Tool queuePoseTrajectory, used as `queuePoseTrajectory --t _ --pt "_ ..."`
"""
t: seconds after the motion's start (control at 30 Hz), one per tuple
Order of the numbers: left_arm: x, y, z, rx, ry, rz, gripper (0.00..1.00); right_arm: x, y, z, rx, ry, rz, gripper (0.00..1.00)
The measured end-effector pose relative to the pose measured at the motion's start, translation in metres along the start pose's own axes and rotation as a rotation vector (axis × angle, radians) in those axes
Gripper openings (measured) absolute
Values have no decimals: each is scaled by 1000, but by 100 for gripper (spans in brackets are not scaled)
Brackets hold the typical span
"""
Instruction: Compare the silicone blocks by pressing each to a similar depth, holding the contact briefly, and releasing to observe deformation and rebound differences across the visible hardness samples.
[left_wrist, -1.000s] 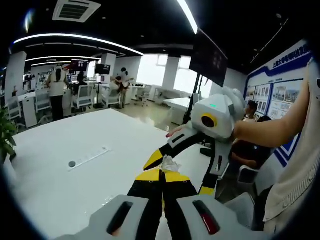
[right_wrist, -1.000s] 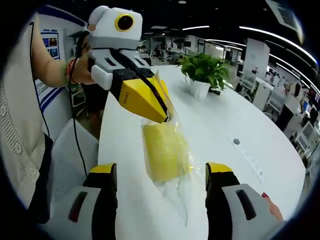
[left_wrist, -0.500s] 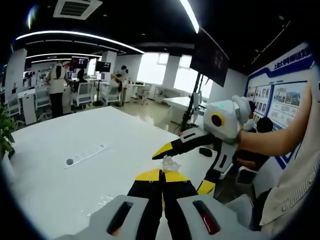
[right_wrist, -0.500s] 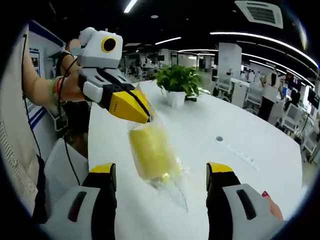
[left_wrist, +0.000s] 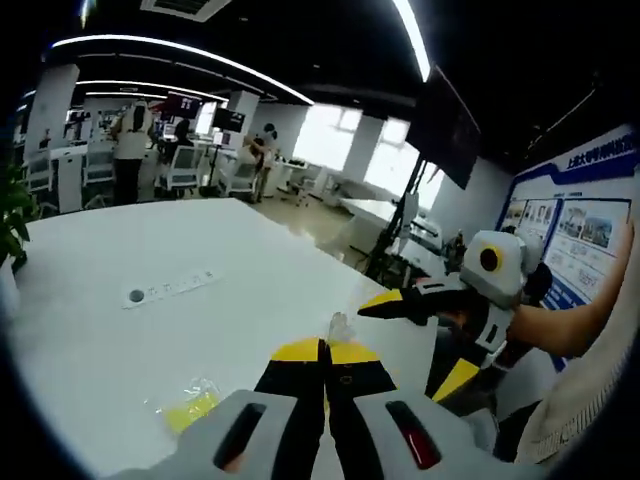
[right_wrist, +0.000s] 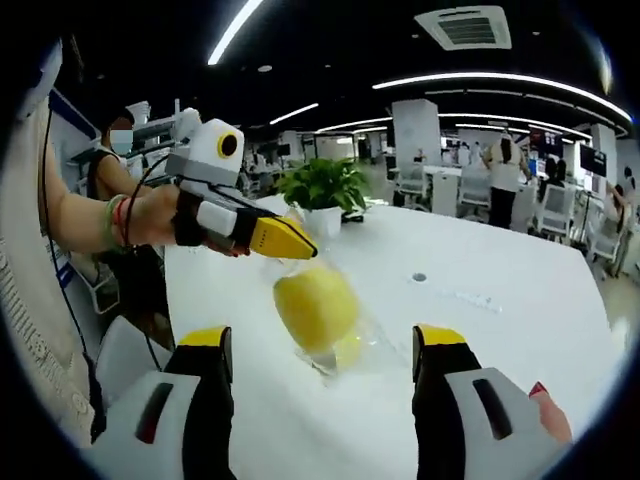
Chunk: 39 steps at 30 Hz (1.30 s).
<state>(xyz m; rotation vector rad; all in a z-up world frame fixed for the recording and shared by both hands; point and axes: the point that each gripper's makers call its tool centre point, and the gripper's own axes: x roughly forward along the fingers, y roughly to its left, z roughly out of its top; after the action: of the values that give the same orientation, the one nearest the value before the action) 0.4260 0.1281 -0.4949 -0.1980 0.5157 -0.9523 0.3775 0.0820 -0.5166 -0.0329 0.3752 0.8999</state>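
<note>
Left gripper (right_wrist: 300, 243) pinches bagged block (right_wrist: 315, 305), seemingly.

Blurred by clear bag: edges of yellow block (right_wrist: 314, 305) | cut by own jaws: yellow patch on desk (left_wrist: 190, 410), kind unclear | hidden between shut tips of left hand-held gripper (right_wrist: 312, 252): bag top (left_wrist: 339, 326) | too small to read: wall posters (left_wrist: 590, 225), desk inset (left_wrist: 170, 290) | far people blurred.
</note>
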Motion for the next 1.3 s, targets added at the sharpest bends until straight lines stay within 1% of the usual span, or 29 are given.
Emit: queuePoseTrajectory --t 0.03,0.07,0.13,0.17,0.2,0.23,0.27,0.33,0.4,0.47,0.53,0.6,0.7,0.8,0.87,0.9,1.03,1.1,1.13,1.2,1.23,1.3 --pt "4 1 -1 0 -2 2 0 -4 2 0 12 -21 -5 69" --pt "7 2 -3 2 2 4 0 -7 2 -2 20 -25 -9 70" --pt "14 2 -8 -14 13 0 0 -13 2 -9 33 -24 -28 70" --pt "18 3 -11 -4 19 7 0 -17 0 -14 45 -16 -44 69" --pt "21 4 -13 -3 22 7 0 -20 -2 -16 63 -18 -58 69" --pt "25 4 -17 -8 26 3 0 -24 -4 -17 75 -34 -70 69" --pt "28 4 -19 -9 28 4 0 -26 -4 -20 82 -34 -72 69" --pt "34 4 -25 -22 45 8 0 -32 -6 -27 128 -25 -89 69" --pt "40 5 -28 -22 49 13 0 -36 -6 -30 135 -38 -90 68" --pt "47 6 -34 -30 63 14 0 -40 -5 -36 175 -29 -83 70" --pt "54 5 -38 -31 69 10 0 -44 -6 -42 168 -24 -91 69" --pt "62 5 -42 -67 76 4 0 -47 -9 -48 182 -10 -97 69" --pt "73 5 -46 -100 82 -2 0 -51 -12 -52 203 -17 -101 69" --pt "84 5 -51 -115 92 -12 0 -54 -16 -55 182 -26 -118 68" --pt "91 6 -56 -126 103 -12 0 -55 -18 -58 206 -25 -119 67" --pt "94 6 -58 -145 107 -11 0 -55 -20 -60 211 -22 -120 67" --pt "104 14 -63 -207 88 -3 0 -56 -26 -61 214 -24 -140 64" --pt "109 20 -67 -276 77 17 0 -57 -28 -60 207 -29 -144 62" --pt "111 22 -69 -294 73 18 0 -57 -29 -60 210 -31 -145 62" --pt "114 29 -68 -337 45 36 0 -58 -31 -58 210 -40 -147 62" --pt "116 33 -69 -385 34 40 0 -58 -31 -58 207 -40 -147 62" --pt "119 42 -69 -444 3 61 0 -58 -32 -58 213 -38 -144 62"
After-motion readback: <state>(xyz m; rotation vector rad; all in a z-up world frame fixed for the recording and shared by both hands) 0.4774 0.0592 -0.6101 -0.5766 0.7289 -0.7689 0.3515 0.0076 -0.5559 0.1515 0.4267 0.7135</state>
